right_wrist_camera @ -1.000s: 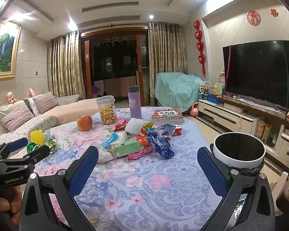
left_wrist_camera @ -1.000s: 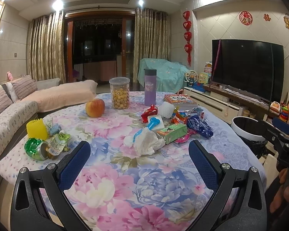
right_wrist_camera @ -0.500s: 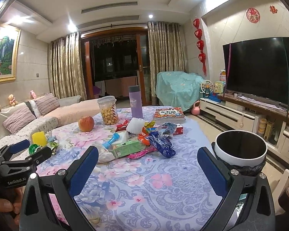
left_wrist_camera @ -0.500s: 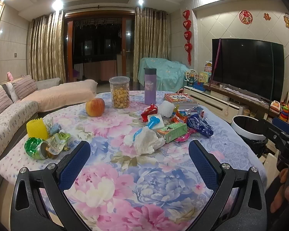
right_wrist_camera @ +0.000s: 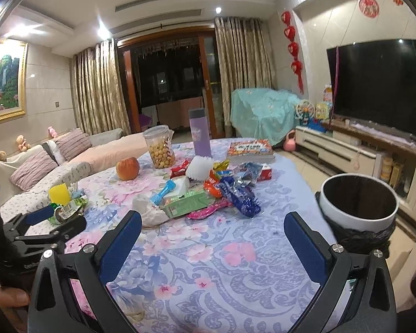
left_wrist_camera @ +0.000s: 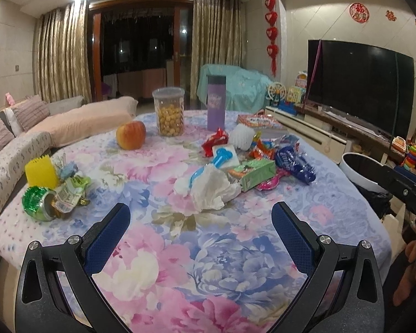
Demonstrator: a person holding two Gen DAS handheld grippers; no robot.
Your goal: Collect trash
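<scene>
Both grippers are hovering, spread wide and empty, over the near edge of the floral-clothed counter [left_wrist_camera: 208, 263].

You are holding the left gripper [left_wrist_camera: 201, 230] released, aiming at the crumpled white tissue [left_wrist_camera: 210, 186] lying just ahead. Your right gripper [right_wrist_camera: 212, 236] is also gaping, carrying nothing. Trash is sitting mid-counter: a light green carton [right_wrist_camera: 185, 202] is touching the tissue, a dark blue crinkled wrapper [right_wrist_camera: 240, 195] and a pink wrapper [right_wrist_camera: 205, 212] are lying beside it. A shiny green foil wrapper [left_wrist_camera: 37, 204] is lying apart at the left edge, by a yellow ridged block [left_wrist_camera: 40, 170]. A red-yellow apple [left_wrist_camera: 131, 135], a clear plastic snack jar [left_wrist_camera: 168, 112] and a purple flask [left_wrist_camera: 215, 102] are standing farther back. The white round bin with black liner [right_wrist_camera: 359, 208] is waiting just off the counter's right side.
</scene>
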